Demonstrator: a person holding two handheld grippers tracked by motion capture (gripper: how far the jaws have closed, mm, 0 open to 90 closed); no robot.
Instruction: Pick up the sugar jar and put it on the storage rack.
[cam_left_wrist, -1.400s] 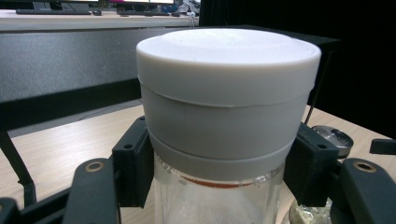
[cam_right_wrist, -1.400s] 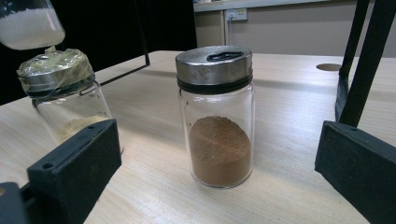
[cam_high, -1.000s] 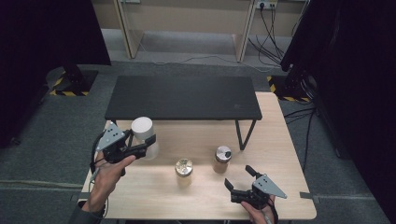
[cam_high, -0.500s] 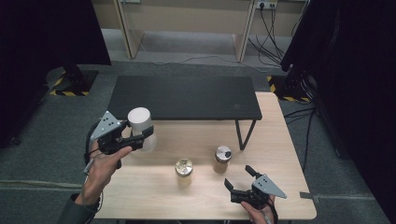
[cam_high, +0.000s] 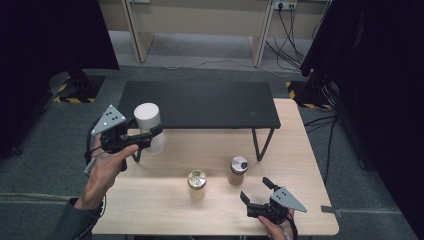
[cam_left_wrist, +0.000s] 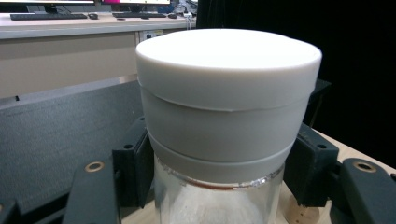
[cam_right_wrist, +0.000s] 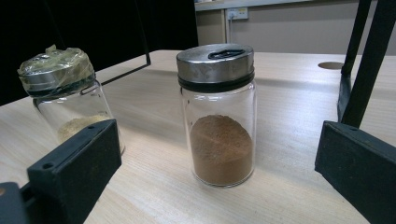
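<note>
Three jars: one held in the air, two standing on the wooden table.
Left gripper: clamped on the white-capped jar; in the left gripper view its black pads press on either side of the glass just under the white cap.
White-capped jar: upright, clear glass below a wide white cap, held off the tabletop at the table's left side, just before the front left corner of the black shelf.
Left hand: wrapped round the gripper's handle, forearm coming in from the lower left.
Right gripper: jaws apart with nothing between them, low over the near right part of the table, pointing toward the two standing jars.
Right hand: at the table's near edge, mostly out of frame.
Brown-powder jar: upright on the table, metal shaker lid, brown powder about halfway up; it stands ahead of the open jaws in the right gripper view, apart from both.
Pale-powder jar: upright on the table near the brown-powder jar, not touching it; its top is wrapped in crinkled clear film, and a little pale powder lies at the bottom.
Black shelf: a low dark stand on thin legs across the far half of the table.
</note>
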